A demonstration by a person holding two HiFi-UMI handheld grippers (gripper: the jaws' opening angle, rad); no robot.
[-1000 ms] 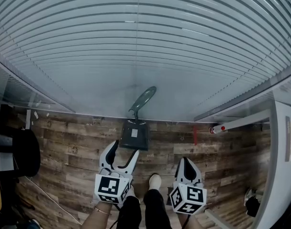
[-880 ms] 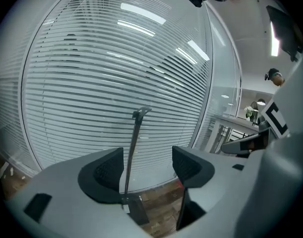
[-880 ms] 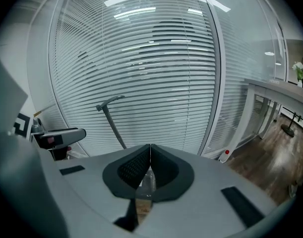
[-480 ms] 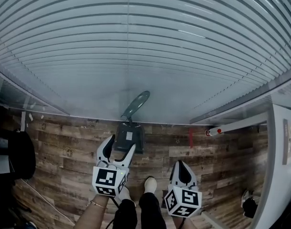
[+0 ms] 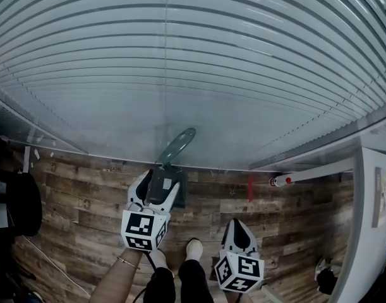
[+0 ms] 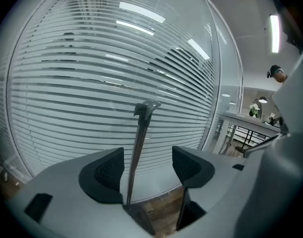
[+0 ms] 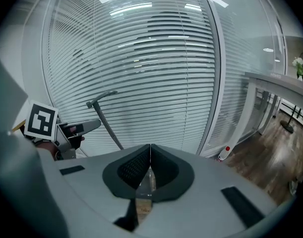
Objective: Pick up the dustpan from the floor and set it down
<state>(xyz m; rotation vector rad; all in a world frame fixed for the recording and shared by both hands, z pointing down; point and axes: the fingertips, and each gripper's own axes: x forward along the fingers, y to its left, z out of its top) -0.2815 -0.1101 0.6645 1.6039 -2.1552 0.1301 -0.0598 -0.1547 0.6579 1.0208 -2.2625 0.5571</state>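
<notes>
A dark grey dustpan [image 5: 177, 183] stands on the wood floor, its long handle [image 5: 177, 144] leaning against the glass wall with blinds. My left gripper [image 5: 156, 190] is open, and its jaws straddle the lower part of the handle just above the pan. In the left gripper view the handle [image 6: 139, 143] rises between the two pads, closer to the left pad [image 6: 104, 175], with a gap on both sides. My right gripper [image 5: 239, 233] hangs back to the right, shut and empty. The right gripper view shows its pads [image 7: 141, 168] pressed together and the handle [image 7: 109, 122] off to the left.
The glass wall with blinds [image 5: 193, 74] runs right behind the dustpan. A white bar with a red tip [image 5: 287, 179] lies at the wall's foot to the right. A black chair [image 5: 19, 204] is at the left, a white counter [image 5: 373, 194] at the right, and the person's shoe [image 5: 193, 248] below.
My left gripper has moved forward to the dustpan, and its open jaws now sit around the handle. The right gripper has stayed back, shut.
</notes>
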